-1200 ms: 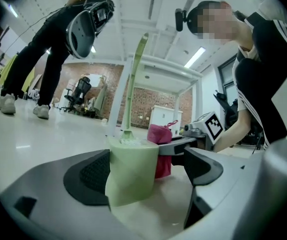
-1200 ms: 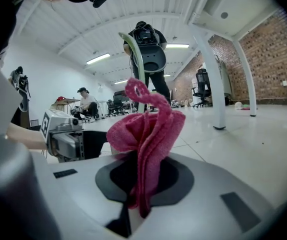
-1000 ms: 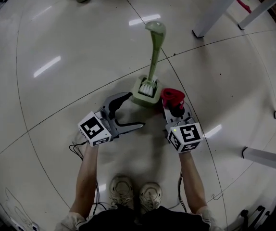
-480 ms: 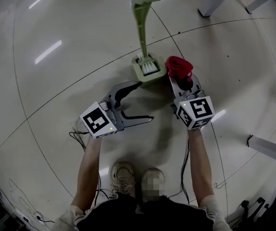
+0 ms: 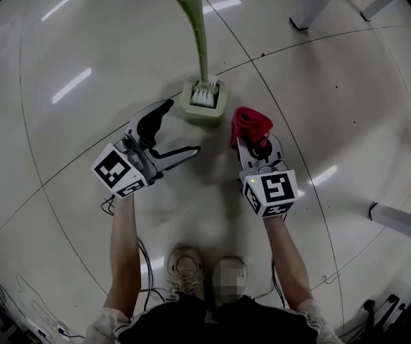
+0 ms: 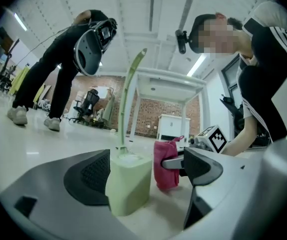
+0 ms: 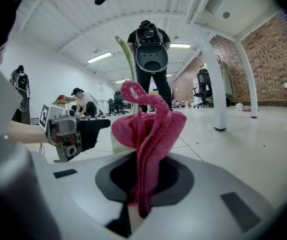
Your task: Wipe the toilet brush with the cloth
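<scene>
A pale green toilet brush (image 5: pixel 195 31) stands upright in its square green holder (image 5: pixel 205 106) on the floor, its white bristles down in the holder. My left gripper (image 5: pixel 180 129) is open, just left of and below the holder; its view shows the holder (image 6: pixel 127 181) between the spread jaws and the handle (image 6: pixel 129 96) rising above. My right gripper (image 5: pixel 254 138) is shut on a red cloth (image 5: pixel 251 125), bunched up at its tip (image 7: pixel 148 134), to the right of the holder.
White table legs (image 5: pixel 318 0) stand at the top right, and more metal legs (image 5: pixel 402 223) at the right edge. Cables (image 5: pixel 142 260) trail by my feet (image 5: pixel 187 271). Another person (image 7: pixel 151 64) stands beyond the brush.
Both grippers shifted left. The right gripper with the cloth dropped back from the holder's right side, and the left gripper now lies close beside the holder.
</scene>
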Demonstrator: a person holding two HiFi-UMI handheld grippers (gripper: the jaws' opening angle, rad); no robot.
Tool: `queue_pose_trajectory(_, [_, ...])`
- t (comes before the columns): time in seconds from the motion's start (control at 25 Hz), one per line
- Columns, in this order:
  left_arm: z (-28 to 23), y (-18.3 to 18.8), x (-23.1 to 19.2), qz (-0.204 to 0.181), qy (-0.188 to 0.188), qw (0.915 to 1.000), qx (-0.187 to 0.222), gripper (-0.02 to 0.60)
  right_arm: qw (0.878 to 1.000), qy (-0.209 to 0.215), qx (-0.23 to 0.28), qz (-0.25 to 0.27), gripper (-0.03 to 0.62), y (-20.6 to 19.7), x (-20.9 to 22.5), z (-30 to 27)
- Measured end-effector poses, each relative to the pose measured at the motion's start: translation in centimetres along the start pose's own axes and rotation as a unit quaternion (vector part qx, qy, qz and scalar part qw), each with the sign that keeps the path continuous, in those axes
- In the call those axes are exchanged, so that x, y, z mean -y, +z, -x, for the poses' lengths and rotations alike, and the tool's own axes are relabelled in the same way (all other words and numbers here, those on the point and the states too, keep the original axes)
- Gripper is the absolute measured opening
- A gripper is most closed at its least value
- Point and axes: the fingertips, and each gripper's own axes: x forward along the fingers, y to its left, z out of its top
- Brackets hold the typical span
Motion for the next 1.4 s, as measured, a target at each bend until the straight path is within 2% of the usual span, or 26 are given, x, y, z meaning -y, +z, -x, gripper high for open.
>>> queue_pose_trajectory(0.12, [-0.5,-0.5,-2.4,-0.007,-0.006,0.9997,-0.022,0.459,1.0,0.002,0.008,-0.024,0.031,0.7,-0.8,-0.4])
queue_pose_trajectory(0.28, [-2.2,-0.2,-4.4,-0.004,-0.039,0.9987,-0.034,0.459,0.999,0.022,0.01,-0.046,0.031,0.9,-3.4,-0.1])
queue_pose_trajectory(0.4, [-3.4,-0.3,-4.5,0.002,-0.076,0.9959,-0.049,0.459,0.998,0.052,-0.001,-0.043,0.031,0.4,-5.6,-0.6])
queue_pose_trajectory(0.52, [-4.5,-0.7,-4.0,0.014,-0.108,0.9925,-0.057,0.459,0.997,0.061,-0.01,-0.044,0.031,-0.1,-6.0,-1.4])
queue_pose_trajectory(0.72, [-4.5,-1.2,-3.6,0.017,-0.112,0.9914,-0.065,0.459,0.998,0.056,-0.012,-0.041,0.032,0.3,-4.5,-2.0])
queue_pose_trajectory(0.92, [-3.4,-1.5,-1.3,0.013,-0.124,0.9893,-0.075,0.459,0.999,0.022,-0.008,-0.034,0.032,0.6,-1.7,-1.7])
queue_pose_trajectory(1.16, [-3.1,-2.1,4.3,0.014,-0.148,0.9855,-0.082,0.459,1.0,-0.005,-0.004,-0.007,0.031,1.2,2.0,-1.9])
queue_pose_trajectory(1.32, [-4.5,-2.9,7.9,0.01,-0.12,0.9904,-0.067,0.459,1.0,0.004,0.008,0.01,0.031,2.1,3.5,-2.1])
queue_pose_trajectory(1.4, [-4.9,-2.9,8.6,0.023,-0.104,0.9932,-0.047,0.459,1.0,0.017,0.014,0.016,0.031,2.5,3.8,-2.3])
